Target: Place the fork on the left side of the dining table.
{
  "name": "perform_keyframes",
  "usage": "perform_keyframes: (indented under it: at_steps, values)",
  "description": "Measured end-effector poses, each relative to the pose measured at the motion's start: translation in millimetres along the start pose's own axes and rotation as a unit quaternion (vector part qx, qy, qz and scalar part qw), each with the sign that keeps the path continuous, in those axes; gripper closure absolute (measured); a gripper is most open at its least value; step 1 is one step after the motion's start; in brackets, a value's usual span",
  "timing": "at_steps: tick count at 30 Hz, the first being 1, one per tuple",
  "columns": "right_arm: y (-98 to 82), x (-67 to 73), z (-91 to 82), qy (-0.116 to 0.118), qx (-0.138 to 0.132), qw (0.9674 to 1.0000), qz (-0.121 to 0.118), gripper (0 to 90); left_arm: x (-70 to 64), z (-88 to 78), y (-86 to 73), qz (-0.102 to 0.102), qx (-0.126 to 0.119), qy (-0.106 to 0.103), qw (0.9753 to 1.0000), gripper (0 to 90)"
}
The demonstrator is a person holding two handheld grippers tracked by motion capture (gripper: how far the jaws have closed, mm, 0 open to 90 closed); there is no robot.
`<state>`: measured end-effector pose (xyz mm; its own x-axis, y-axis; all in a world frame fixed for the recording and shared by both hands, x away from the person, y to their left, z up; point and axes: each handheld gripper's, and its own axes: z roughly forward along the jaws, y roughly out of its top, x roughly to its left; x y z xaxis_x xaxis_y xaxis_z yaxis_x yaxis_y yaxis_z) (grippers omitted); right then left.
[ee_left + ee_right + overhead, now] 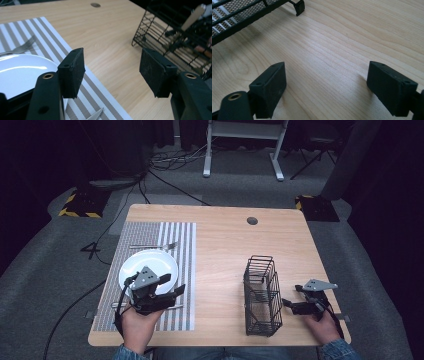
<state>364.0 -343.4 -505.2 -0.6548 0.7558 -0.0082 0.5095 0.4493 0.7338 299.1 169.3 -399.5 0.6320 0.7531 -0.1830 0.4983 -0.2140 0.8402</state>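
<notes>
A white plate [150, 262] [22, 72] lies on a striped placemat [180, 235] [55, 32] at the table's left. Behind it rests a fork [155, 246] [22, 47], and a knife [175, 306] [96, 115] lies along its near side. My left gripper [172, 285] [112, 67] hovers over the plate's near right edge, open and empty, jaws pointing right. A black wire basket [262, 295] [160, 27] [237, 15] stands at centre right. My right gripper [292, 296] [327, 75] sits low over bare wood just right of the basket, open with nothing between its jaws.
The wooden table [225, 245] has a round cable hole [252, 220] [95, 4] near its far edge. Beyond it on the grey floor stand white desk legs [207, 150], loose cables [170, 160] and yellow-black striped bases [80, 205].
</notes>
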Motion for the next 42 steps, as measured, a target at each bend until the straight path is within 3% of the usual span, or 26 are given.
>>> perform_keyframes:
  at_steps: [6,13,20,25,29,32,35,40,42]
  values:
    - [-0.2,-0.4,-0.2,0.002,0.0,1.0,-0.003,16.2,-10.9,18.2,-17.4,0.003,0.009,-0.022,0.9997,36.6]
    - [-0.2,-0.6,-0.3,0.004,0.0,1.0,-0.004,16.2,-27.7,47.3,-31.8,0.026,0.041,-0.046,0.9978,38.3]
    - [-0.2,-0.5,-0.3,0.004,0.0,1.0,-0.004,16.2,-49.2,74.9,-38.9,0.077,0.098,-0.048,0.9911,38.1]
    - [-0.2,-0.6,-0.3,0.004,0.0,1.0,-0.004,16.2,-57.1,90.9,-44.2,0.083,0.128,-0.057,0.9867,38.1]
    - [-0.2,-0.6,-0.3,0.004,0.0,1.0,-0.004,16.2,-65.6,103.5,-44.1,0.111,0.156,-0.044,0.9805,38.0]
    - [-0.3,-0.6,-0.4,0.004,0.0,1.0,-0.004,16.2,-71.8,111.5,-44.6,0.12,0.161,-0.046,0.9785,37.9]
    - [-0.2,-0.6,-0.3,0.004,0.0,1.0,-0.004,16.2,-74.4,117.5,-46.2,0.118,0.164,-0.046,0.9784,37.9]
    - [-0.3,-0.6,-0.3,0.004,0.0,1.0,-0.004,16.2,-78.9,126.8,-50.8,0.092,0.158,-0.053,0.9817,37.5]
    - [-0.3,-0.6,-0.3,0.004,0.0,1.0,-0.004,16.2,-82.3,131.5,-53.2,0.093,0.16,-0.049,0.9814,36.7]
